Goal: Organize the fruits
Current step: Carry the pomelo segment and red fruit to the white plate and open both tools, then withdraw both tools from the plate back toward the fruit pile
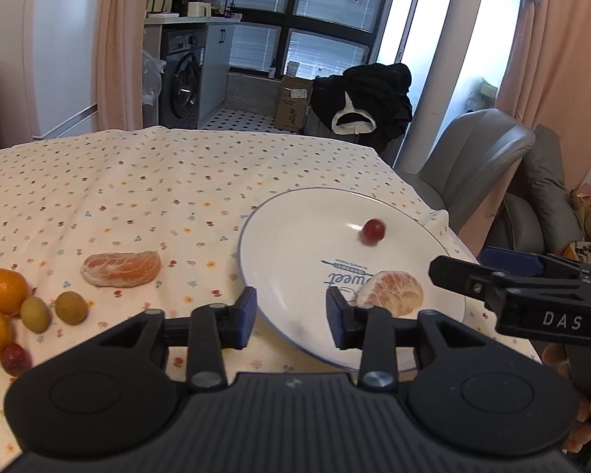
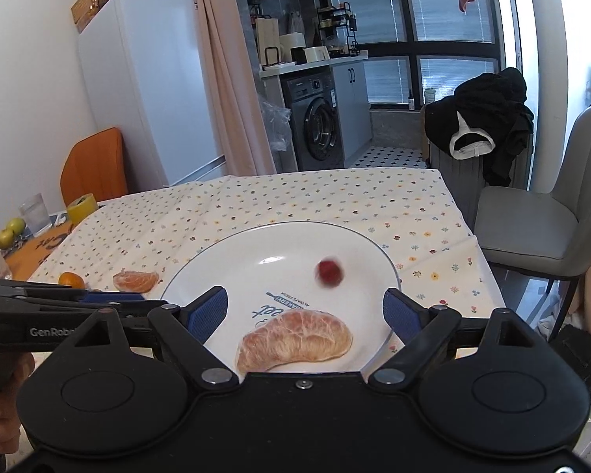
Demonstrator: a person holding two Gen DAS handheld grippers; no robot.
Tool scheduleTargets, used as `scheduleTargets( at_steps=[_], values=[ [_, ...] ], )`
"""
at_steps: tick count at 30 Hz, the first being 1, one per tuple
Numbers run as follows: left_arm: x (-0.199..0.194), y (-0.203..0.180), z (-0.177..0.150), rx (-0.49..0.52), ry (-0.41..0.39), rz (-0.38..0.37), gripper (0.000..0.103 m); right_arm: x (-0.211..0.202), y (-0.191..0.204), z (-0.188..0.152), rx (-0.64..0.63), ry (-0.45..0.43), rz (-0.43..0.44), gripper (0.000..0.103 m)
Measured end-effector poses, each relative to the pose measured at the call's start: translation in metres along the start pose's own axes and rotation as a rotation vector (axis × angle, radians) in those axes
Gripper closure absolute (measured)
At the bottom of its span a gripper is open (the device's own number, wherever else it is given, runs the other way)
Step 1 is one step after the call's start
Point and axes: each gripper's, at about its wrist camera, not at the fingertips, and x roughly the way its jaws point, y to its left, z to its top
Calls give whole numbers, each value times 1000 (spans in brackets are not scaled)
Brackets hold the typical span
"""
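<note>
On the glossy round plate (image 2: 216, 260), a blurred red grape (image 2: 329, 272); both tongs (image 1: 291, 315) (image 2: 305, 311) agape, empty

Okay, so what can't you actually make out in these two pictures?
- Red fruit on the plate: motion-blurred in both views, so its kind is unclear.
- Plate lettering: partly covered by the orange piece, left view.
- Fruit pile: cut by the left edge, left view.
- Plate's near rim: hidden behind the right gripper, right view.
</note>
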Motion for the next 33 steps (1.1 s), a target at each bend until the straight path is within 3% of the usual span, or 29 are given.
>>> scheduleTargets(
  at_steps=[6,12,19,27,33],
  values=[
    [-19,16,-1,-24,-50,49,37,-6,6,1,8,-29,9,1],
    [-40,32,-4,-51,-102,112,19,-9,18,3,24,-24,40,0],
    [-61,54,-10,-98,-121,151,14,-9,44,0,-22,-28,48,0],
    [-87,84,-16,-165,-135,151,14,-2,66,1,39,14,143,0],
    [-106,105,-20,-194,-158,188,14,-2,88,3,-2,9,181,0]
  ],
)
